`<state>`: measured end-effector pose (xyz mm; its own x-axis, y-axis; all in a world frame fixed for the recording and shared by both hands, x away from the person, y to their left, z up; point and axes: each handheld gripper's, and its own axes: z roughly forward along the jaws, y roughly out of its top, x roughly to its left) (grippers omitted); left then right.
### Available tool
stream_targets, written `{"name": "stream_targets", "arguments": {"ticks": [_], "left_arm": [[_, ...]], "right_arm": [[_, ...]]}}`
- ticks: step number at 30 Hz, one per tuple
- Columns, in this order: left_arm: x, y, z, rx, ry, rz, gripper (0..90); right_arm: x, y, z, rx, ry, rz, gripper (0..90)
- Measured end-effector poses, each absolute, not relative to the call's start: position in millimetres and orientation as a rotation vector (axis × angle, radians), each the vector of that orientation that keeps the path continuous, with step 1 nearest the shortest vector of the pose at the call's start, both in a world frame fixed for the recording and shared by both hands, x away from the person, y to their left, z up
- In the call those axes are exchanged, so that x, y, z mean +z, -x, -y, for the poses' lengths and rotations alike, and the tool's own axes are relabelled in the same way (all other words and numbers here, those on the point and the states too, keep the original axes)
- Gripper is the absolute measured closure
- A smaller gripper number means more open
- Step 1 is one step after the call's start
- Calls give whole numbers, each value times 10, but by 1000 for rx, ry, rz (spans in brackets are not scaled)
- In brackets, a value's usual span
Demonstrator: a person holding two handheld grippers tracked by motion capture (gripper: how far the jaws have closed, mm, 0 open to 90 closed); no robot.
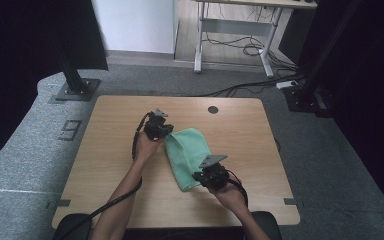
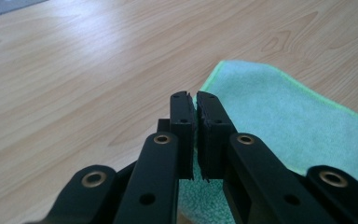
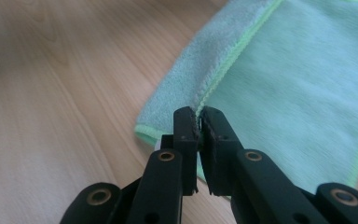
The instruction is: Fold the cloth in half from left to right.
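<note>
A mint-green microfibre cloth [image 1: 187,152] lies folded in the middle of the wooden table [image 1: 110,145]. My left gripper [image 1: 166,133] is at the cloth's far left corner, and its jaws are shut on the cloth's edge. In the left gripper view the cloth [image 2: 279,116] spreads to the right behind the left gripper [image 2: 195,99]. My right gripper [image 1: 199,178] is at the cloth's near end, shut on the hem. In the right gripper view the stitched hem of the cloth [image 3: 279,79] runs straight into the right gripper [image 3: 199,113].
A round cable hole [image 1: 213,109] sits near the table's far edge. Beyond the table are a black post base [image 1: 75,90] at the left, a white desk frame [image 1: 232,35] and floor cables [image 1: 250,87]. Bare wood surrounds the cloth.
</note>
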<state>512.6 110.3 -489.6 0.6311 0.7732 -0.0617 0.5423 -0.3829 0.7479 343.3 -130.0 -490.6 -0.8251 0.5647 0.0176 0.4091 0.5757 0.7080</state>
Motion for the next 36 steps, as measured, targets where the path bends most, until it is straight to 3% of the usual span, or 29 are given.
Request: {"name": "stream_targets", "arguments": {"ticks": [36], "left_arm": [[-4986, -5449, -303, 438, -2187, -927, 836]], "right_arm": [[-5103, -3673, 1947, 1018, -1058, -2492, 834]]}}
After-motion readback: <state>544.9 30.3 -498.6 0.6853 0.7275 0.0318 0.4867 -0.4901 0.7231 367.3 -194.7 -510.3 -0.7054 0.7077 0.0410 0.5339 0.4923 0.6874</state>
